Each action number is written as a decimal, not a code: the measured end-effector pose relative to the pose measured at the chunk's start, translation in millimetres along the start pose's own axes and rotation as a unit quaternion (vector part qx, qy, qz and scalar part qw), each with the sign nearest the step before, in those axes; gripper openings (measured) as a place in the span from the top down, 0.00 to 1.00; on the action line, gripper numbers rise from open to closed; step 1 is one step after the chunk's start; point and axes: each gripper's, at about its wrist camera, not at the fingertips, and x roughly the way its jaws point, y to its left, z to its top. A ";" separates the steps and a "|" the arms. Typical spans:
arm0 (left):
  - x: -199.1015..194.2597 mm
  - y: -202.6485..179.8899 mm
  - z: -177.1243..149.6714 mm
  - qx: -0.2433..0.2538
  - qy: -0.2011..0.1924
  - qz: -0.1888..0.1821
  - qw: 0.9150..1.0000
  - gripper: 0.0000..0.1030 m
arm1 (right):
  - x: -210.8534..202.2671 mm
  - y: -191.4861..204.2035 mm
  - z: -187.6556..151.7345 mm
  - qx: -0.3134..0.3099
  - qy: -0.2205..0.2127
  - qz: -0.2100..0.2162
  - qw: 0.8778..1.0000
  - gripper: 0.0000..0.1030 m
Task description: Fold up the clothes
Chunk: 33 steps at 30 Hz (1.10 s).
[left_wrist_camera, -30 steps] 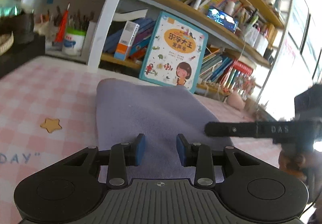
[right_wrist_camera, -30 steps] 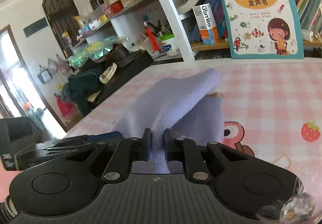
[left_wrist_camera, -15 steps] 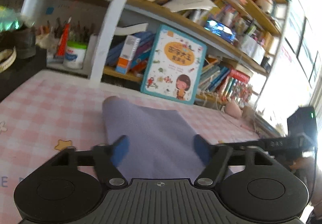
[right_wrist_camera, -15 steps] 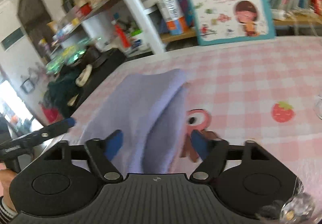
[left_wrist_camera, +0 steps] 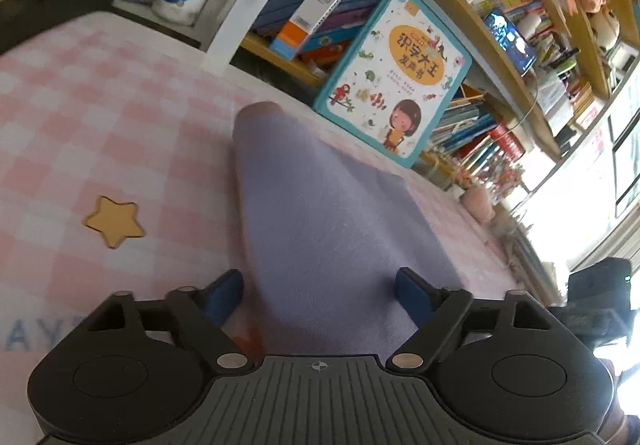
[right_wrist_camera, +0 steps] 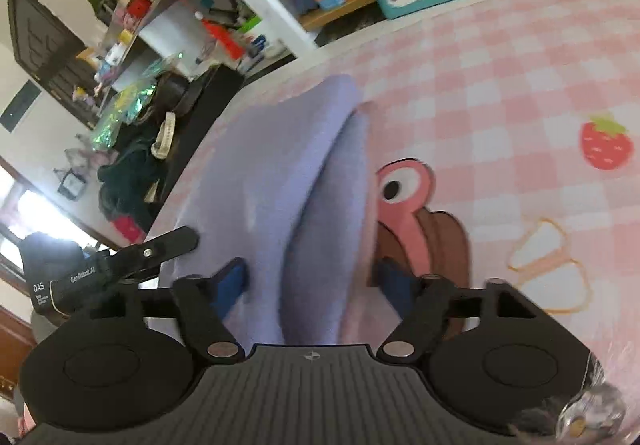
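Your left gripper (left_wrist_camera: 320, 295) stands with its blue pads wide apart and its jaws are closing; the lilac cloth (left_wrist_camera: 320, 205) lies between and beyond them, but neither pad presses on it. Your right gripper (right_wrist_camera: 310, 277) is likewise parted, its jaws closing too, with the near end of the same cloth (right_wrist_camera: 288, 181) running between the pads and no pad clamped on it. From the right wrist view you can see the left gripper's finger (right_wrist_camera: 160, 247) reaching in at the cloth's left edge.

The cloth rests on the pink checked tablecloth (left_wrist_camera: 100, 117), folded lengthwise: in the right wrist view an upper layer lies over a lower one, with a seam-like fold line running away from you. Its far end is rounded and slightly lifted. To its left, in the left wrist view, a yellow star print (left_wrist_camera: 114, 221) sits on the tablecloth; to its right, in the right wrist view, a pink cartoon figure (right_wrist_camera: 404, 189) and a strawberry print (right_wrist_camera: 606, 145). Beyond the table a children's picture book (left_wrist_camera: 394, 75) leans against cluttered bookshelves (left_wrist_camera: 500, 25).
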 end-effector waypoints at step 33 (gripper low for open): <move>23.3 -56.5 -32.2 0.012 0.059 -0.075 0.995 0.34 | -71.0 -40.1 -39.1 0.036 -0.048 -0.011 0.998 0.43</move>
